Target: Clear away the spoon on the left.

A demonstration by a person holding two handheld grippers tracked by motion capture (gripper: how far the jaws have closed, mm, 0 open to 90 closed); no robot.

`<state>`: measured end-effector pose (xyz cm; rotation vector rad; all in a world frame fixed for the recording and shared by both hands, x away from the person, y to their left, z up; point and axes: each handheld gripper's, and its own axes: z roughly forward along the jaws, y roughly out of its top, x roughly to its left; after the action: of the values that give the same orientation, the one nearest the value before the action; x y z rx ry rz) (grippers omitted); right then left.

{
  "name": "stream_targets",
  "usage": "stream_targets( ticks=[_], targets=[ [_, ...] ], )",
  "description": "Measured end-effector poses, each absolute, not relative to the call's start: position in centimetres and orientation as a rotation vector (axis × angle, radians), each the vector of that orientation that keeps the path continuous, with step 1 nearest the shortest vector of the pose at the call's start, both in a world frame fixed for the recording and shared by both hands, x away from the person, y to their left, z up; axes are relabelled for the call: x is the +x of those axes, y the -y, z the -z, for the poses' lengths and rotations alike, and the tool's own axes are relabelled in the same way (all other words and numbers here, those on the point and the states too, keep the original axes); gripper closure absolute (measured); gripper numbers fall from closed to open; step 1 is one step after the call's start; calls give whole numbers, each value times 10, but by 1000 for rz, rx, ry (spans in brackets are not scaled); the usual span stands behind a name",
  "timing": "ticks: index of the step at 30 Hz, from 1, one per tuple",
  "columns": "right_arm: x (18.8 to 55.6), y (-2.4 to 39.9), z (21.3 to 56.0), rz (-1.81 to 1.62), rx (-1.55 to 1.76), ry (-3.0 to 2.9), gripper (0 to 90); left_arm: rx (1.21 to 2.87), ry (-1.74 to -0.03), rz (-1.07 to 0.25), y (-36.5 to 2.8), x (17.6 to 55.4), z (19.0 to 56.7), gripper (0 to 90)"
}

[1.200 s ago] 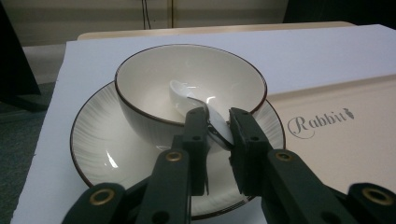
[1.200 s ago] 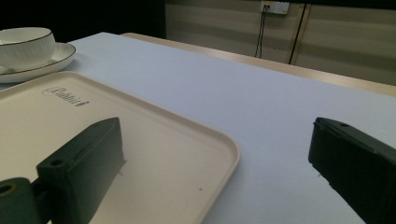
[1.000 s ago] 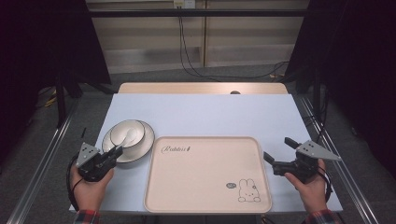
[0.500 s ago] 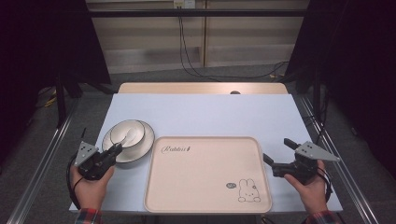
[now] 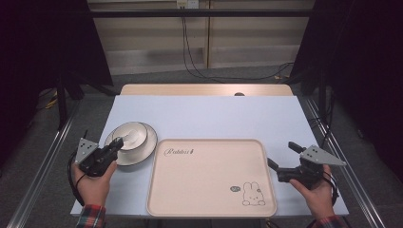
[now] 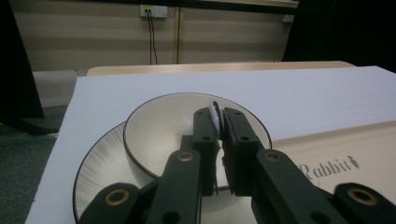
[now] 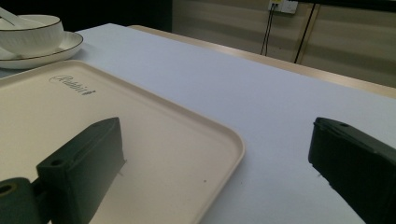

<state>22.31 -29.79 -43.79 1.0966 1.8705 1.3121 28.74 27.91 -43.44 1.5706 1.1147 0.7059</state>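
Observation:
A white bowl [image 5: 134, 134] with a dark rim sits on a white ribbed plate [image 5: 146, 151] at the table's left. My left gripper [image 5: 116, 142] reaches over the bowl's near-left rim. Its jaws are shut on a thin white piece, apparently the handle of a spoon [image 6: 214, 113] that lies in the bowl [image 6: 159, 135]. The spoon [image 7: 11, 18] also shows in the bowl in the right gripper view. A cream tray [image 5: 209, 183] with a rabbit drawing lies in the middle. My right gripper [image 5: 282, 153] hovers open at the tray's right edge [image 7: 224, 154], nothing between its fingers [image 7: 84, 158].
The pale blue table top [image 5: 214, 116] stretches bare behind the tray. A wooden strip [image 5: 204, 89] runs along its far edge. Metal rails [image 5: 43, 166] flank the table on both sides, and cables hang down the wall behind.
The left gripper has edged slightly toward the bowl. The right gripper has kept still.

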Motion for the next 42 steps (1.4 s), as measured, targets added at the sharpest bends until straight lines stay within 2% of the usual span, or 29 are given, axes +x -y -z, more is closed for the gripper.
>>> stream_targets(
  ticks=[19, 42],
  targets=[
    [220, 298, 439, -1324, 1107, -1870, 30, 1466, -1116, -744, -271, 318, 426, 848],
    [219, 299, 440, -1326, 1116, -1860, 18, 1447, -1141, -731, -259, 352, 422, 852]
  ],
)
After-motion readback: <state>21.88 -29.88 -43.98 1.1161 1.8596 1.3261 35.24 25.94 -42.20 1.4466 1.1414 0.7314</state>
